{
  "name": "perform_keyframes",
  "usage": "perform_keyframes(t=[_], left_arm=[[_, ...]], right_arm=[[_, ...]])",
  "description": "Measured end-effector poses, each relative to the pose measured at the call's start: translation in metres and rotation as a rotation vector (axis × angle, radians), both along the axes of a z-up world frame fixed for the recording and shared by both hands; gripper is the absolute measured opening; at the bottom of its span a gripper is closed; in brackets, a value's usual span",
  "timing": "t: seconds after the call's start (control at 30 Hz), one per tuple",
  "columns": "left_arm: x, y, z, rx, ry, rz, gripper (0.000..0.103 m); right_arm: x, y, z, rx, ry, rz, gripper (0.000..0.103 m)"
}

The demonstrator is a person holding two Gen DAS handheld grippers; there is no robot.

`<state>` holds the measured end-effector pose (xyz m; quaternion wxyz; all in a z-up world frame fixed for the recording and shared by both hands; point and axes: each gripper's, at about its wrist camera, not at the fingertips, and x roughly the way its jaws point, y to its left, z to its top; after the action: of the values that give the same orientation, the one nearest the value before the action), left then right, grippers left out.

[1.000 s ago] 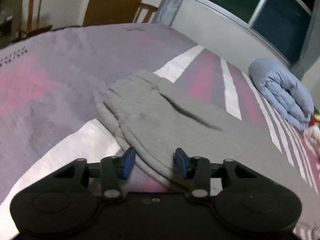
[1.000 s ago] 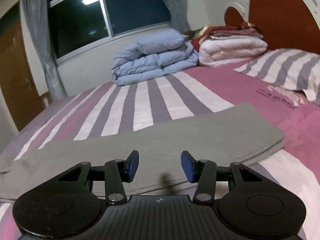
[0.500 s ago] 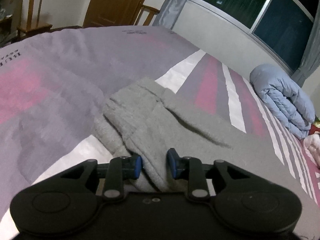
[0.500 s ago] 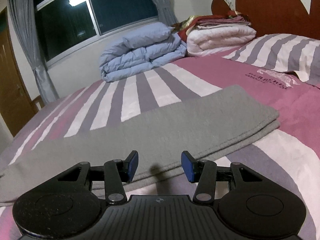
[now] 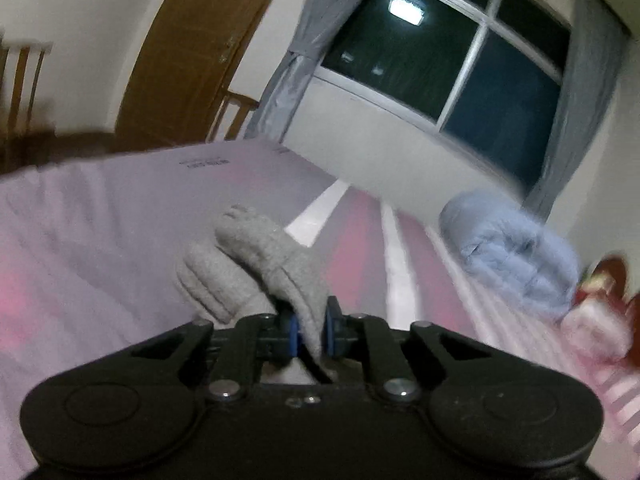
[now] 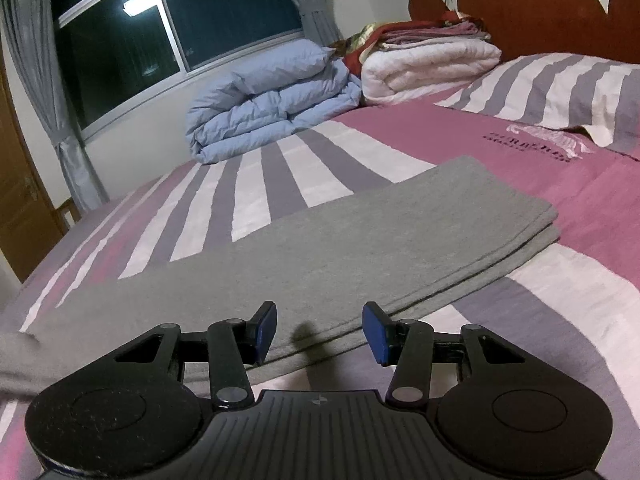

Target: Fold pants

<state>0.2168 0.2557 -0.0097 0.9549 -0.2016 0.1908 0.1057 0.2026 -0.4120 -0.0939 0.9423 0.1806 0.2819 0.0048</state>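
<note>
The grey pants [image 6: 360, 240] lie folded lengthwise across the striped bed, their right end stacked in layers near the pink patch. In the left wrist view my left gripper [image 5: 311, 332] is shut on the bunched waistband end of the pants [image 5: 264, 256], which rises off the bed in ribbed folds in front of the blue pads. My right gripper [image 6: 320, 332] hovers open just above the near edge of the pants, with cloth below the gap but nothing pinched between the fingers. At the far left of the right wrist view, the lifted grey end [image 6: 16, 356] is blurred.
A folded blue duvet [image 6: 272, 100] and a white quilt stack [image 6: 428, 60] sit by the window. A striped pillow [image 6: 560, 88] lies at the headboard. The bedspread [image 6: 580, 300] spreads on all sides; a wooden door [image 5: 192, 52] and chairs stand past the bed's foot.
My left gripper closed on the pants' waistband end and lifted it, tilting up so the window fills the view. The right gripper kept its opening and shifted only slightly.
</note>
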Motion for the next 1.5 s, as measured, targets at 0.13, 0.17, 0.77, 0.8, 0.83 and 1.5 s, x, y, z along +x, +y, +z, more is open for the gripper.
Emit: perform_keyframes(t=[0.13, 0.17, 0.77, 0.8, 0.83, 1.5], left_arm=[[-0.001, 0.006, -0.049, -0.033, 0.194, 0.008, 0.003], [-0.006, 0.005, -0.051, -0.042, 0.184, 0.011, 0.003], [-0.017, 0.022, -0.033, -0.175, 0.133, 0.051, 0.017], [-0.016, 0.024, -0.033, -0.184, 0.128, 0.068, 0.017], [-0.016, 0.027, -0.032, -0.204, 0.121, 0.092, 0.018], [0.008, 0.033, -0.038, -0.004, 0.194, 0.043, 0.010]], right_arm=[[0.001, 0.000, -0.001, 0.003, 0.008, 0.010, 0.048], [0.000, 0.000, -0.001, 0.003, 0.010, 0.012, 0.048], [-0.002, 0.009, -0.004, 0.000, 0.015, 0.043, 0.048], [-0.002, 0.010, -0.004, -0.003, 0.016, 0.044, 0.048], [-0.002, 0.011, -0.004, -0.005, 0.017, 0.045, 0.048], [-0.002, 0.014, -0.005, -0.012, 0.015, 0.042, 0.048]])
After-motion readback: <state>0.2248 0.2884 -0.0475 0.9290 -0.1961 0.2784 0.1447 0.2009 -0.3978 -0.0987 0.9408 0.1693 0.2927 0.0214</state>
